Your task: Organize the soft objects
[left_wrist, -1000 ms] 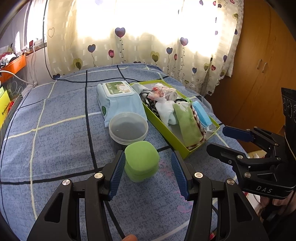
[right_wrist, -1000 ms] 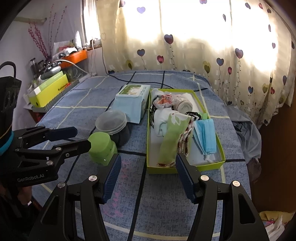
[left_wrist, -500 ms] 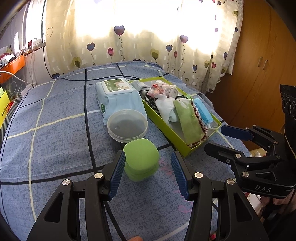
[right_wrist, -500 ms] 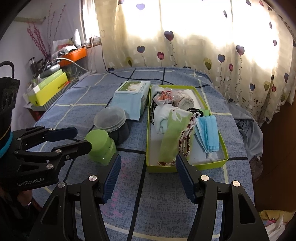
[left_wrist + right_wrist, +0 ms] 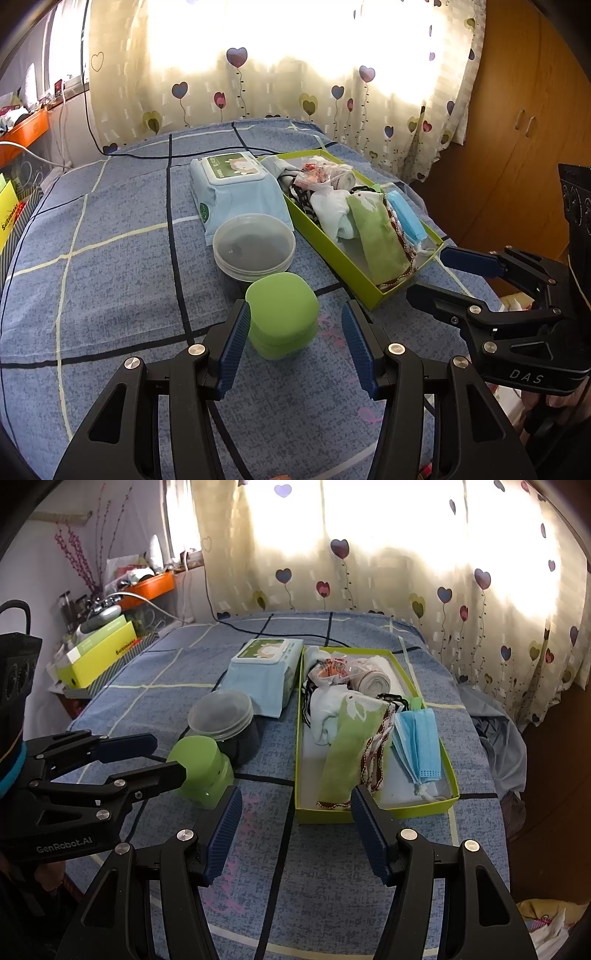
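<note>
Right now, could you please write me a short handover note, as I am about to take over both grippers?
Left gripper: open, jaws either side of the green tub on the bed; its left pad looks close to or against the tub, the right one is clear.
Right gripper: open, empty, in front of the tray's near end.
Done: socks, green cloth, masks and a bandage roll lie in the tray.
Outside, left of the tray: wipes pack, clear-lidded pot, green tub.
Left: probably the wipes; whether the tub or pot holds anything soft cannot be seen.
</note>
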Motion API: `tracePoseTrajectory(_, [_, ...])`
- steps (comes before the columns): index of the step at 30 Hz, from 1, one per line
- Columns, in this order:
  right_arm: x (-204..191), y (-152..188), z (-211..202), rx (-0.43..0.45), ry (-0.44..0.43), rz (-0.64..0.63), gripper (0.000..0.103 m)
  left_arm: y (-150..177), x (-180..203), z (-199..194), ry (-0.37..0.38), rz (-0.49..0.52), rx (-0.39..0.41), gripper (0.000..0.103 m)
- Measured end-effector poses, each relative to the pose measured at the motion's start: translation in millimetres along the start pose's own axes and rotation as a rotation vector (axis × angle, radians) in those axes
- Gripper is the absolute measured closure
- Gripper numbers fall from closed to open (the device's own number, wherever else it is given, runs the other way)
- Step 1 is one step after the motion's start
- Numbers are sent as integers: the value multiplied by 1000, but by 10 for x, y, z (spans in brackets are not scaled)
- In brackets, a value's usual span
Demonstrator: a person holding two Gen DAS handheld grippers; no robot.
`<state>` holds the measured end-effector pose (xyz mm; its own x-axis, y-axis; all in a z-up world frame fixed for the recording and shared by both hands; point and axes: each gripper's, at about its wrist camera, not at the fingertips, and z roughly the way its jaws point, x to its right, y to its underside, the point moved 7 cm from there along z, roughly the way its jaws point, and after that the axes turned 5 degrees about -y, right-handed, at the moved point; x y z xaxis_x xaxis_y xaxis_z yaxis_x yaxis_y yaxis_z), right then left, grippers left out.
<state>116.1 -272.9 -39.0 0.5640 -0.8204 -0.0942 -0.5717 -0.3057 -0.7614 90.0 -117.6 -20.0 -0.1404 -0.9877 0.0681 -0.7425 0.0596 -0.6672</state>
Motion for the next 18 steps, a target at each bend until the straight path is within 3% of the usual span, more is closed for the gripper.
tracePoseTrajectory(18, [-14, 14, 13, 1, 2, 0, 42, 22, 21, 6, 1, -7, -5, 50])
